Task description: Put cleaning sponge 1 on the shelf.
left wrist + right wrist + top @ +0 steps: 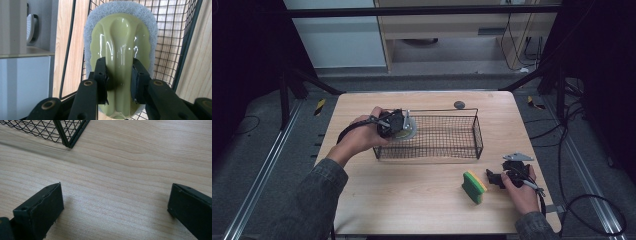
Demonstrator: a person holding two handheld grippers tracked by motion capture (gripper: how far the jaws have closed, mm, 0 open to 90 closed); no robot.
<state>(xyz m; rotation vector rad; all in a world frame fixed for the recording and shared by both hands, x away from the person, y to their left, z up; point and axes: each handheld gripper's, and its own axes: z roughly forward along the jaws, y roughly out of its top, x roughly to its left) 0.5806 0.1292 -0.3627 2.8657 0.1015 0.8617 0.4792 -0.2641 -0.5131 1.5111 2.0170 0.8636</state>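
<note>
While my left gripper point(398, 125) hung at the left end of the wire basket point(477, 131), its jaws were pinched on the raised ridge of a scrubbing pad point(408, 127), an olive plastic grip backed by white fibre. In the left gripper view the pad point(122, 40) stood with its long axis running straight away from the jaws, the ridge clamped between both pads of the left gripper point(119, 82) and the white rim showing all round the far end. Behind it I saw the basket's mesh point(172, 45), so I judged the pad was over the basket's left end, at or just inside its rim, not yet resting on the floor of it; I could not tell how high it sat.

Further right, on the bare wooden table point(412, 200), a green and yellow sponge point(474, 187) lay near the front edge, apart from the basket and just left of my right gripper point(493, 178). That gripper's jaws were spread wide with nothing between them; in the right gripper view they point(115, 207) rested low over the wood, with a corner of the basket point(67, 135) at the far left. The sponge lay to the left of those jaws, so I judged the right hand point(522, 190) was far the nearer one for it.
</note>
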